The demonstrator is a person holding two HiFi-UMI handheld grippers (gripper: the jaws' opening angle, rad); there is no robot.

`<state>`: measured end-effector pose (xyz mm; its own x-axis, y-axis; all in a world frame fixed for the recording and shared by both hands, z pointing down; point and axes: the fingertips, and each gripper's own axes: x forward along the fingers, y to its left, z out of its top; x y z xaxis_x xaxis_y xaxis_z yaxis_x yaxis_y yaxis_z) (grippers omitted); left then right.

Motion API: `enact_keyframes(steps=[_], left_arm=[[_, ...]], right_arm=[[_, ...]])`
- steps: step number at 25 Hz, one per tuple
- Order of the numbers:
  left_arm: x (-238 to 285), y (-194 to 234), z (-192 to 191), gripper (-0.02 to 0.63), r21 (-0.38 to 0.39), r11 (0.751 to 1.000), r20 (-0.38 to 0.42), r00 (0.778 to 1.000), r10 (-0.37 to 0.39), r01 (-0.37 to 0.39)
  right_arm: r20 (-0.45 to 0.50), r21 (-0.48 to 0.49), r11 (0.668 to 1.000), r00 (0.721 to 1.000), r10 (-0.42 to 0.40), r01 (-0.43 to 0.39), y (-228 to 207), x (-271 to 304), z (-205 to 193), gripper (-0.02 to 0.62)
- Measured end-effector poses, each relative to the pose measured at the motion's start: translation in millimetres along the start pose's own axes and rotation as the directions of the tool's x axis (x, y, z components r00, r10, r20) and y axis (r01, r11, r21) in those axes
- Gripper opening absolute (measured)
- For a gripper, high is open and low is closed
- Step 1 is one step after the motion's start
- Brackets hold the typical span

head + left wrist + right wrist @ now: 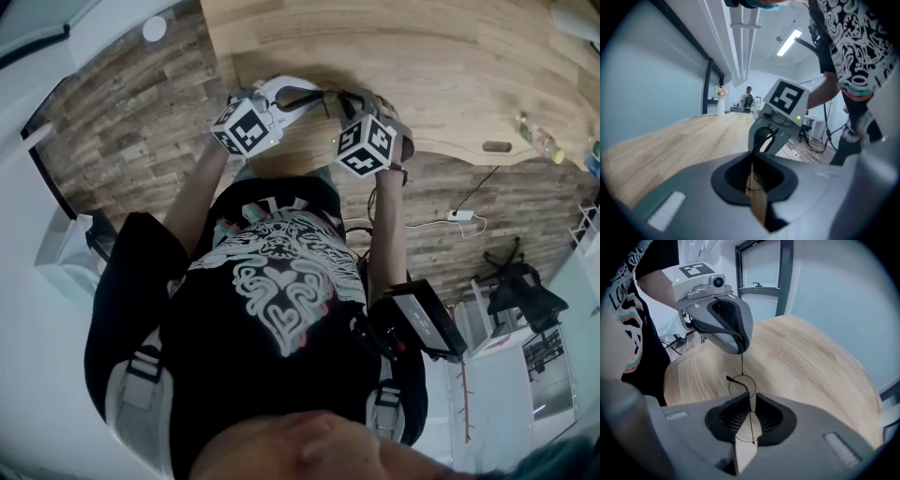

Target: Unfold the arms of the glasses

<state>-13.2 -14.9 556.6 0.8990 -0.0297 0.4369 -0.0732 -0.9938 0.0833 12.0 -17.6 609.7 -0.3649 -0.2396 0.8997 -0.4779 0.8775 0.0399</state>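
Thin black wire glasses [742,386] hang between my two grippers above the wooden table [450,66]. My right gripper [751,401] is shut on the front frame, with one round lens rim showing just past its jaws. A straight thin arm [741,363] runs from that rim up into my left gripper [724,326]. In the left gripper view my left gripper [752,161] is shut on that thin arm [763,139], and it faces the right gripper [780,123]. In the head view both grippers [295,94] [354,105] meet near the table's near edge.
A bottle [539,138] and a small dark object [497,146] lie at the table's right end. A vase of flowers [720,102] stands at the far end, with a person [748,97] beyond it. On the floor are a power strip [459,215] and an office chair [525,291].
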Motion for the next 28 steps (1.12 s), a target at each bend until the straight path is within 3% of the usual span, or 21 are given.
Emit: enact_keyframes(steps=[8,19,28], left_arm=[[3,0,3,-0.006,0.007,1.000,0.004,1.000,-0.008,0.008],[4,-2,-2,-0.006,-0.002,1.000,-0.004,1.000,-0.012,0.012],[5,-2,4,-0.006,0.014,1.000,0.001,1.000,-0.019,0.019]], right_arm=[[-0.112,-0.091,0.995,0.993,0.035,-0.045,9,14,-17,0.040],[-0.163,-0.076,0.985,0.977,0.140,-0.154,13,16,-14,0.023],[-0.163,-0.114,0.987,0.982,0.097,-0.116,11,16,-13,0.009]])
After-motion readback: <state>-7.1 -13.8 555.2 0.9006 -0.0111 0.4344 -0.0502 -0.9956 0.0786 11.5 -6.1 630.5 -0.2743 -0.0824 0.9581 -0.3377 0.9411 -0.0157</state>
